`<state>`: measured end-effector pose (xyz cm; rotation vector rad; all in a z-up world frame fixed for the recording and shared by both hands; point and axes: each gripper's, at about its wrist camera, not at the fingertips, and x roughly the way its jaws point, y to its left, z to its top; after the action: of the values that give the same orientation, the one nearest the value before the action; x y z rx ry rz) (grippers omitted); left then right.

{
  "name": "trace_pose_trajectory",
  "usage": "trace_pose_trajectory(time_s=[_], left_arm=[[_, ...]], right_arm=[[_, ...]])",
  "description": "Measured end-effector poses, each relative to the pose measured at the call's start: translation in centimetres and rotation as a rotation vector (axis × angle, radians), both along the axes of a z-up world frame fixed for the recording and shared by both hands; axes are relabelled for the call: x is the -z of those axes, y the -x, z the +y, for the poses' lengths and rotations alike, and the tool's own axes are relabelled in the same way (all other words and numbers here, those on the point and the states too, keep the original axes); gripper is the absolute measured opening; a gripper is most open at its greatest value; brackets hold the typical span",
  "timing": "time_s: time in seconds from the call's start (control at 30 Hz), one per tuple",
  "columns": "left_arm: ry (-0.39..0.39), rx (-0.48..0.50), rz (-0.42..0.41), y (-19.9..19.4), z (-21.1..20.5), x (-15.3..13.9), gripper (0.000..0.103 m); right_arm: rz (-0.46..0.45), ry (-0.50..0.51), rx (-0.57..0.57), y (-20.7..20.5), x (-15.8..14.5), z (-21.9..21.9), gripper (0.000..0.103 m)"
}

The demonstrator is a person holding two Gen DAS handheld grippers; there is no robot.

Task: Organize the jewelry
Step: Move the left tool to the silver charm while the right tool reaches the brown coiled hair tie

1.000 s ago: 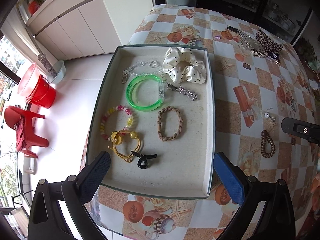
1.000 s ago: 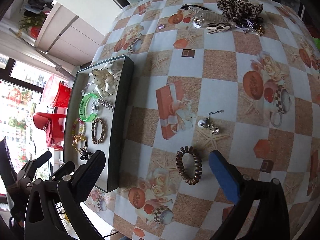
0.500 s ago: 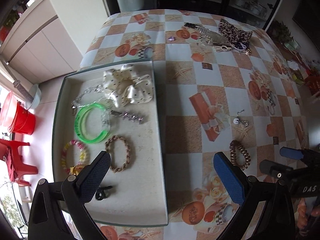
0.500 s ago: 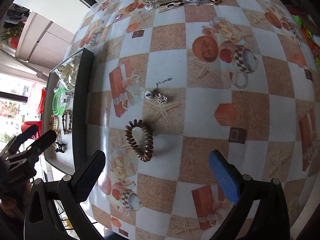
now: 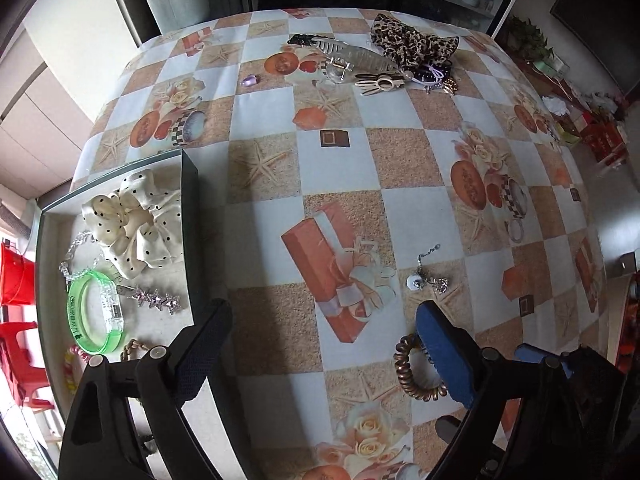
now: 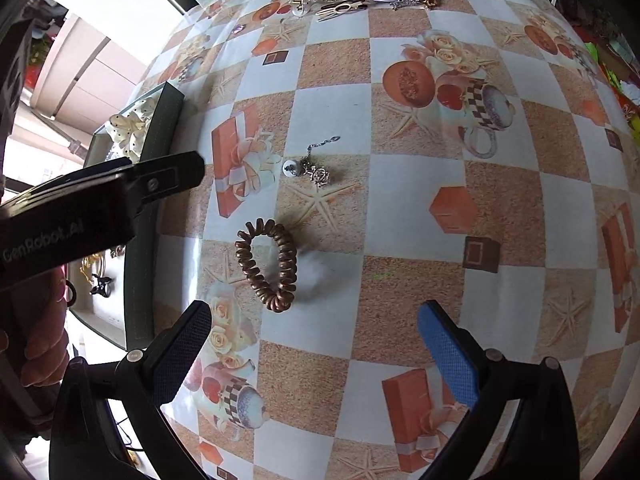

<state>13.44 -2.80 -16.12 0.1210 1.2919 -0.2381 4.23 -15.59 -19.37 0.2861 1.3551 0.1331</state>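
A brown spiral hair tie (image 6: 269,264) lies on the patterned tablecloth, just ahead of my open, empty right gripper (image 6: 314,342). It also shows in the left wrist view (image 5: 416,372), partly behind my right finger there. A pearl earring with a chain (image 6: 310,166) lies beyond it, also in the left wrist view (image 5: 426,278). My left gripper (image 5: 322,344) is open and empty, hovering over the table right of the grey tray (image 5: 190,216). The tray holds a polka-dot scrunchie (image 5: 134,222), a green bangle (image 5: 94,312) and a star clip (image 5: 154,300).
At the table's far side lie a leopard scrunchie (image 5: 412,42), a clear claw clip (image 5: 352,58), a beige clip (image 5: 378,82) and a small purple gem (image 5: 251,79). The left gripper's body (image 6: 92,204) crosses the right wrist view at left. Red stools (image 5: 16,354) stand on the floor.
My left gripper has swung right, from over the tray to over the table near the hair tie. My right gripper has moved closer to the hair tie. Both stay open.
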Motion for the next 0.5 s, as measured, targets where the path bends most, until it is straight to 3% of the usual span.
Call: trace_pose_trajectory(time_s=[0.1,0.2,0.5], left_arm=[[-0.004,-0.006,-0.008,0.0,-0.1,0.1,0.096],[-0.010,-0.009,-0.003,0.1,-0.1,0.4,0.086],[-0.003,0.013,0.017,0.2,-0.6,1.4,0.086]], right_arm=[[0.002,0.000,0.028,-0.2,0.3,-0.3,0.091],[0.004,0.012,0.020,-0.5,0.6,-0.3,0.081],[-0.026,0.051,-0.028,-1.6,1.1,1.1,0.065]])
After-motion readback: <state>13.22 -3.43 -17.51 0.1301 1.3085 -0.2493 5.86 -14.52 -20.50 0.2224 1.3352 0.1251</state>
